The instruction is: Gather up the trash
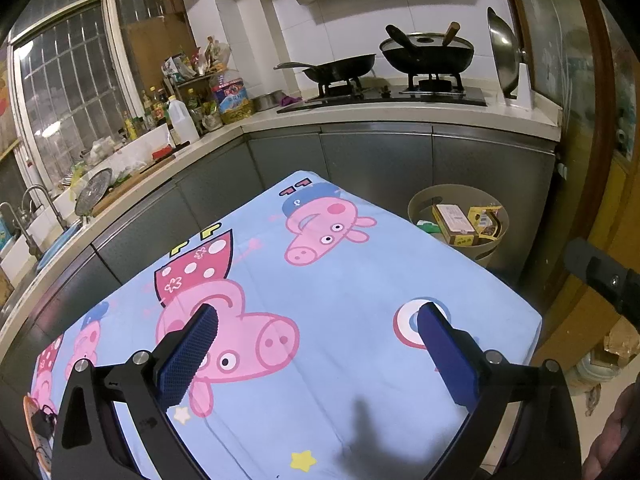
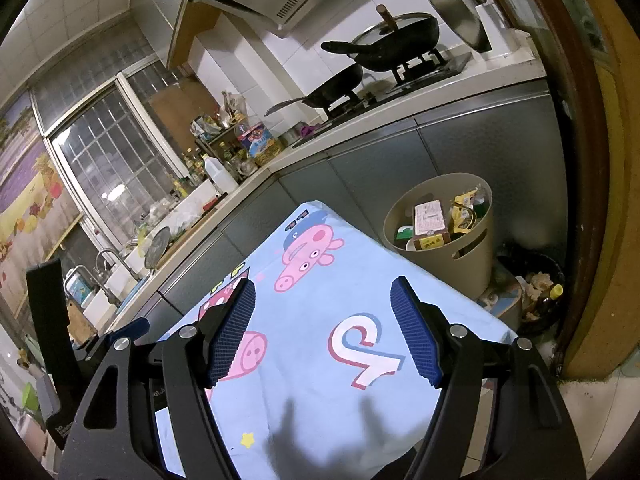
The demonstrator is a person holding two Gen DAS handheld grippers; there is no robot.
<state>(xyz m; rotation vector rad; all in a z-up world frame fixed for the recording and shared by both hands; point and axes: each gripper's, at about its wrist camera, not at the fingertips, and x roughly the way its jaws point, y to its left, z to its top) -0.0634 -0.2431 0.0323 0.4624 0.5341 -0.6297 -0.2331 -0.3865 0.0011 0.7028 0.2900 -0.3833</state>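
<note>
While both hands are hovering low over the table [image 1: 360, 360], the left tongs [image 1: 318, 336] are standing wide apart with nothing between the blue pads [image 1: 188, 356], and the right tongs [image 2: 323, 330] are likewise gaping and gripping nothing. Under them the cartoon-pig cloth [image 2: 320, 360] is lying flat, and no wrapper, box or scrap is showing anywhere on it in either view; only the tongs' shadows are falling across its near edge.

Just beyond the table's far right corner, the beige trash bin [image 2: 468, 264] is sitting on the floor against the grey cabinets [image 1: 376, 156]. It is already holding the trash: a brown carton [image 2: 430, 224], a yellow packet [image 2: 464, 210] and something green beside them, piled close to the rim.

Judging by that, the collecting is looking finished or nearly so, since nothing is remaining on the cloth to pick up. Beside the bin, a dark container [image 2: 536, 288] with scraps and a yellow-capped bottle is sitting in the corner; whether that belongs to the job I cannot tell.

Farther back, the pans [image 1: 426, 54] are resting on the stove.
</note>
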